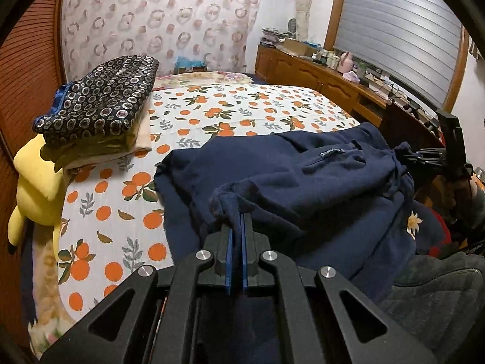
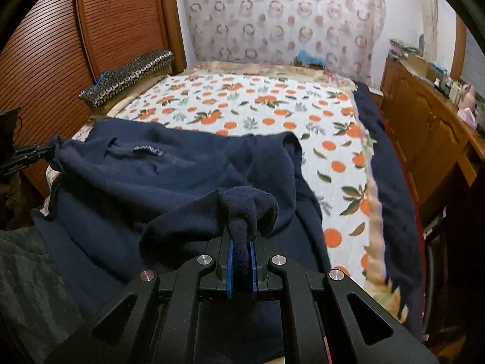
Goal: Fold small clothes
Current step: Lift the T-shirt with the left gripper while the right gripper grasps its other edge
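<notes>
A navy blue fleece garment (image 1: 288,170) lies spread over the near part of a bed with an orange-print sheet (image 1: 212,112). My left gripper (image 1: 238,221) is shut on a bunched corner of its near edge. In the right wrist view the same navy garment (image 2: 145,176) stretches leftward, and my right gripper (image 2: 241,242) is shut on a thick fold of it between the blue pads. Each view shows the other gripper at the garment's far corner: the right gripper (image 1: 424,156) at the right edge, the left gripper (image 2: 27,151) at the left edge.
A folded dark patterned cloth (image 1: 100,103) sits on a cream stack at the bed's left, above a yellow plush toy (image 1: 33,188). A wooden cabinet (image 1: 318,75) with bottles lines the right wall. A louvred wooden door (image 2: 60,45) stands left. A patterned curtain (image 2: 279,15) hangs behind.
</notes>
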Tool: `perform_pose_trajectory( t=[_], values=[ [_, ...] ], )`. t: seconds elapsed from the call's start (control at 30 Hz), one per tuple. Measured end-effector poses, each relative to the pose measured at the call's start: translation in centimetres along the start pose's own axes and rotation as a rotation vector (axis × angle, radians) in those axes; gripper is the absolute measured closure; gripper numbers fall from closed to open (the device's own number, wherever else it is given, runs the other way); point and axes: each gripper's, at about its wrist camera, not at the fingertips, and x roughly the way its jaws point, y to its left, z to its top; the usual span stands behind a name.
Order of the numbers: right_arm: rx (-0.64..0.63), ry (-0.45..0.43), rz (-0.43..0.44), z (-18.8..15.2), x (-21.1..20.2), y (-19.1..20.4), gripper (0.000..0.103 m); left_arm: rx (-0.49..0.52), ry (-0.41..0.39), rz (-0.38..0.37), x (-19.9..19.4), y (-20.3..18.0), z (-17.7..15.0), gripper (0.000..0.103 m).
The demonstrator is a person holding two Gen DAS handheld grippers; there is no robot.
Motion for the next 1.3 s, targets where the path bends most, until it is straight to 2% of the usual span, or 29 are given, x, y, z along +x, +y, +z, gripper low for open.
perform_pose_trajectory(
  t=[0.13, 0.23, 0.3, 0.4, 0.43, 0.5, 0.6, 0.7, 0.8, 0.93, 1.23, 1.3],
  values=[
    [-0.020, 0.007, -0.014, 1.4, -0.1, 0.5, 0.095, -0.001, -0.001, -0.006, -0.1, -0.1, 0.3, 0.095],
    [-0.038, -0.016, -0.011, 1.5, -1.1, 1.4, 0.091, 0.000, -0.018, 0.021, -0.4, 0.3, 0.8, 0.081],
    [-0.044, -0.027, -0.023, 1.5, -1.4, 1.7, 0.090, -0.016, -0.032, 0.033, -0.7, 1.0, 1.0, 0.068],
    [-0.055, -0.034, -0.036, 1.7, -2.4, 1.7, 0.087, -0.036, -0.042, 0.039, -0.9, 2.0, 1.4, 0.056],
    [-0.057, -0.034, -0.045, 1.8, -2.7, 1.7, 0.086, -0.037, -0.043, 0.045, -1.0, 2.2, 1.5, 0.048],
    [-0.063, -0.037, -0.062, 1.8, -3.3, 1.6, 0.076, -0.038, -0.056, 0.057, -1.0, 2.6, 1.8, 0.025],
    [-0.051, -0.072, -0.071, 2.1, -4.2, 1.2, 0.063, -0.045, -0.073, 0.079, -0.6, 3.3, 2.4, 0.023],
    [-0.024, -0.108, -0.066, 2.5, -4.8, 0.4, 0.057, -0.050, -0.071, 0.100, 0.5, 4.1, 3.2, 0.023],
    [-0.039, -0.122, -0.107, 3.2, -4.1, 0.1, 0.057, -0.054, -0.067, 0.107, 2.0, 4.9, 4.4, 0.023],
    [-0.035, -0.102, -0.117, 4.4, -1.9, -0.1, 0.057, -0.048, -0.045, 0.123, 4.3, 5.4, 5.5, 0.023],
    [0.046, -0.048, -0.078, 6.5, 5.1, -1.7, 0.057, -0.037, 0.036, 0.119, 9.8, 6.1, 6.5, 0.023],
    [0.065, -0.029, -0.060, 6.7, 6.3, -2.1, 0.062, -0.039, 0.054, 0.115, 10.7, 6.3, 6.5, 0.023]
  ],
)
